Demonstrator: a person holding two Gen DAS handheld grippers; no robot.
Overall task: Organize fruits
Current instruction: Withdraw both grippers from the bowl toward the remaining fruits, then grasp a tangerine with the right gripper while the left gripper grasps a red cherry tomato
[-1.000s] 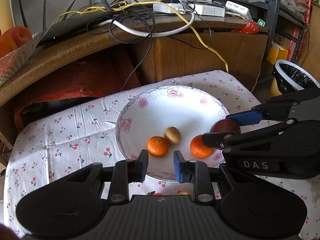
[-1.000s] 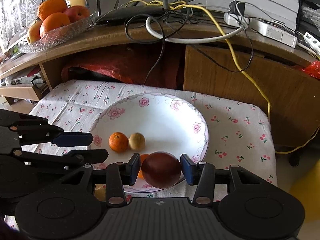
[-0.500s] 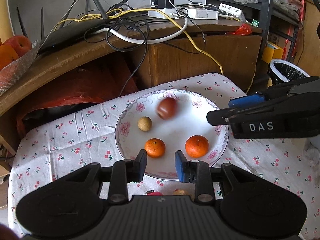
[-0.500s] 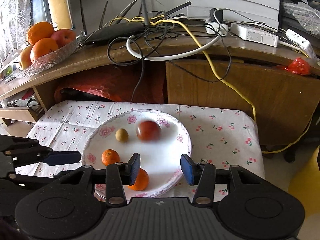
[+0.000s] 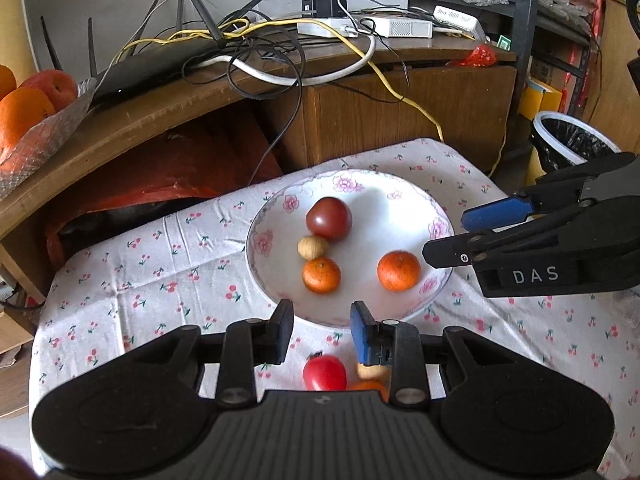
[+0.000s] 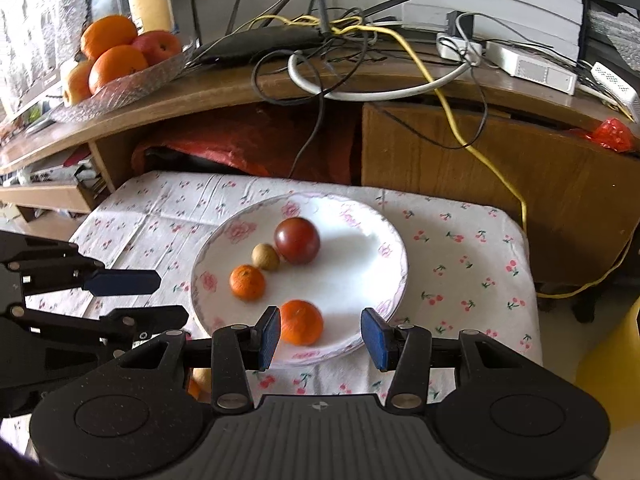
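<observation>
A white floral plate [image 5: 400,196] [image 6: 360,264] sits on the cherry-print tablecloth. On it lie a dark red fruit [image 5: 329,218] [image 6: 297,240], a small brown fruit [image 5: 312,247] [image 6: 265,257] touching it, and two tangerines [image 5: 321,275] [image 5: 399,271]. My left gripper [image 5: 321,320] hangs open and empty over the plate's near rim. Beneath it on the cloth lie a red tomato [image 5: 324,373], a small brown fruit [image 5: 370,370] and part of an orange fruit [image 5: 368,386]. My right gripper [image 6: 320,328] is open and empty at the plate's near right edge, just above a tangerine [image 6: 301,322].
A glass bowl of oranges and apples [image 6: 116,76] stands on the curved wooden shelf behind, among a router and tangled cables [image 5: 280,56]. A black-lined bin [image 5: 572,144] stands beyond the table's right side. The cloth's edges drop off close to the plate.
My right gripper opened and let go of the dark red fruit, which rolled to the plate's far left beside the small brown fruit. Both grippers drew back from the plate.
</observation>
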